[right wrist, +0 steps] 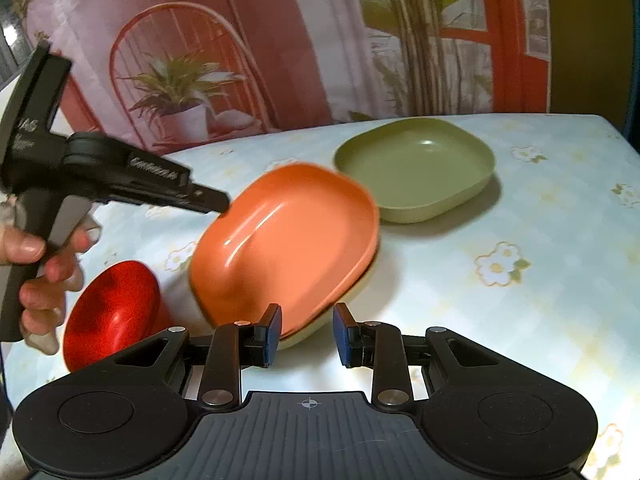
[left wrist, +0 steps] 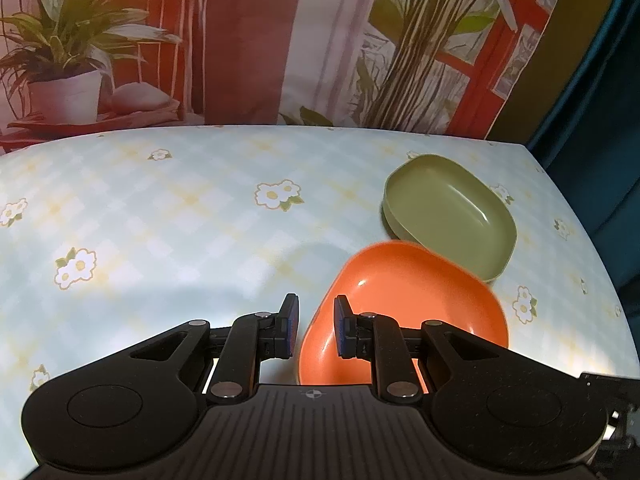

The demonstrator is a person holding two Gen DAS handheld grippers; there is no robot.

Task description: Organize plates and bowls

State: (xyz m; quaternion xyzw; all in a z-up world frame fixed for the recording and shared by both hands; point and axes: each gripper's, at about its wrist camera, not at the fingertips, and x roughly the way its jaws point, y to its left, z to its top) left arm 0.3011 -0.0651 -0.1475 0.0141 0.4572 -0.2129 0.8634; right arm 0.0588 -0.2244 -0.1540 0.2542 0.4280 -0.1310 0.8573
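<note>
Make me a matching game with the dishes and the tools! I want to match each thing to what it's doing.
Things:
1. orange dish
2. green dish
3. red bowl
4. right tool

What it's doing:
A. sitting flat on the table
B. open, holding nothing
C. tilted, gripped at its rim by the left tool
D. tipped on its side

Pairs: 1-C, 2-A, 3-D, 4-B
</note>
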